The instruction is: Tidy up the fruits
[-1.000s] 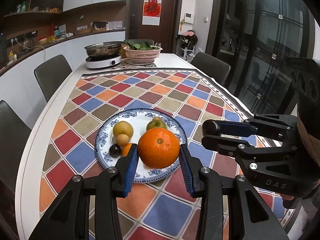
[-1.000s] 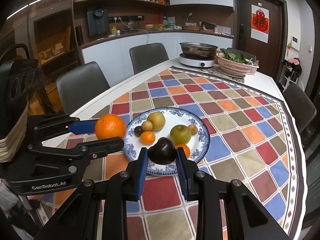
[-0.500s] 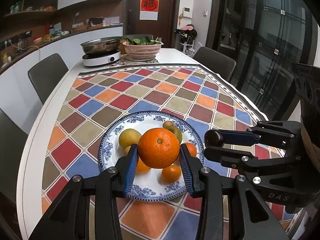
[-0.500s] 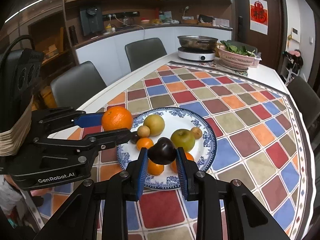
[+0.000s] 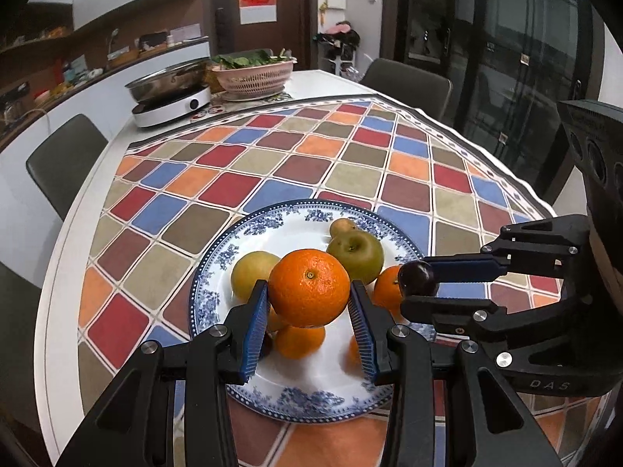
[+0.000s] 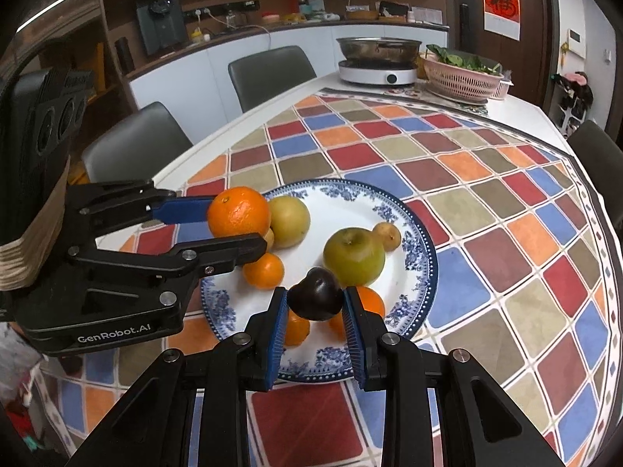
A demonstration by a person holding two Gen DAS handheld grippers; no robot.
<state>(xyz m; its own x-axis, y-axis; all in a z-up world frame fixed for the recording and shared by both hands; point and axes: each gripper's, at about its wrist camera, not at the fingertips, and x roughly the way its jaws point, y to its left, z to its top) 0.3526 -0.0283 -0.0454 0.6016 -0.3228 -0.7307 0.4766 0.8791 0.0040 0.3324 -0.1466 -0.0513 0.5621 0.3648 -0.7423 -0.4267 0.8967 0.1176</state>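
My left gripper (image 5: 309, 307) is shut on a large orange (image 5: 308, 287) and holds it above the near part of a blue-patterned plate (image 5: 272, 229). My right gripper (image 6: 315, 313) is shut on a dark plum (image 6: 316, 299) above the plate's (image 6: 424, 257) near edge. On the plate lie a green apple (image 6: 353, 251), a yellow pear (image 6: 290, 221), a small brown fruit (image 6: 386, 236) and several small oranges (image 6: 264, 270). The left gripper and its orange (image 6: 238, 212) show at the left of the right wrist view. The right gripper and plum (image 5: 417, 278) show at the right of the left wrist view.
The plate sits on a chequered cloth (image 5: 311, 163) on a white table. A pan on a hotplate (image 5: 171, 93) and a pink basket of greens (image 5: 253, 74) stand at the far end. Chairs (image 5: 58, 163) stand along both sides.
Both grippers have moved forward over the plate, each still holding its fruit, and stand closer to each other.
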